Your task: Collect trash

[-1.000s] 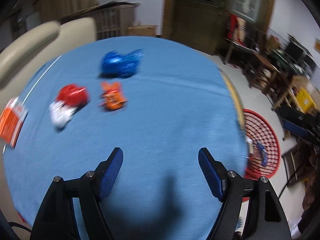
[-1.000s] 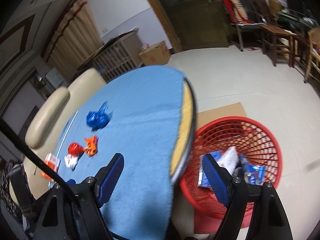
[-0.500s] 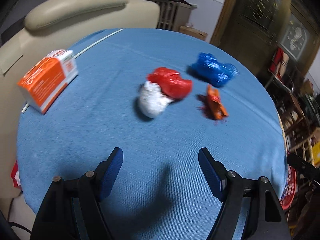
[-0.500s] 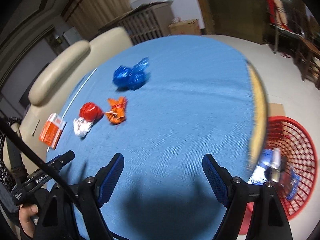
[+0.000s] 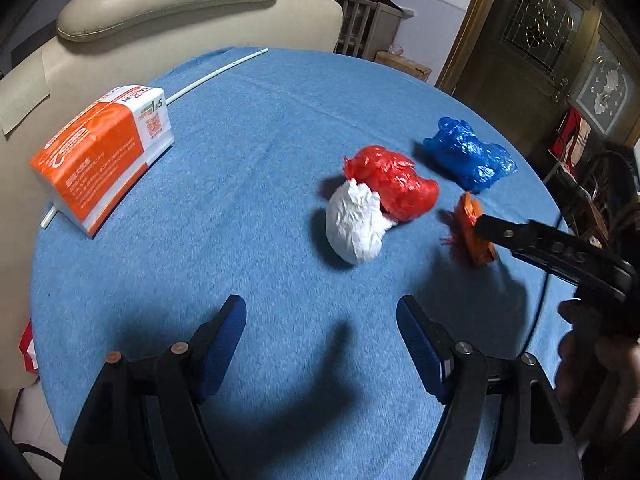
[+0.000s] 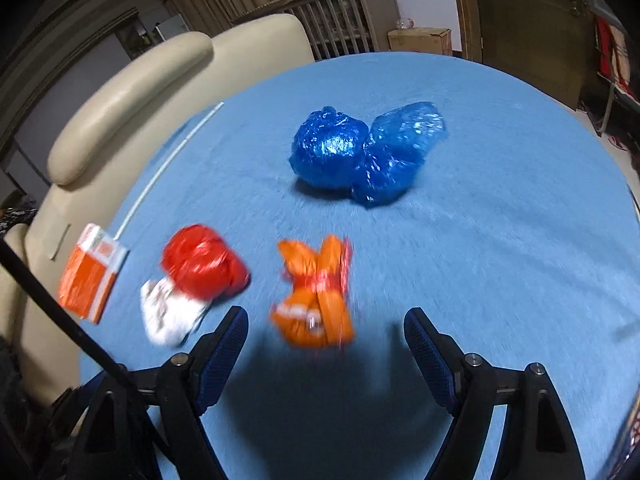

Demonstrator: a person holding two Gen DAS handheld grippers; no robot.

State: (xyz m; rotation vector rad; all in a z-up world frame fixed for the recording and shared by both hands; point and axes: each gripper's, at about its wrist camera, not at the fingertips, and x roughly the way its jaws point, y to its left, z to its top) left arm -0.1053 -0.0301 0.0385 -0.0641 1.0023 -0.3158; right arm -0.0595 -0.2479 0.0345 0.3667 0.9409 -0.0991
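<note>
Between spread, empty right claw (image 6: 325,354): orange wrapper (image 6: 314,294), long axis pointing away.

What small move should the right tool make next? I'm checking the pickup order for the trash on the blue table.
Probably ease the right tool forward and down over the crumpled orange plastic wrapper. It lies nearest, just ahead of the open blue pads with nothing between them yet. The red plastic bag and white paper wad sit off to the left, nearer the left tool.
</note>
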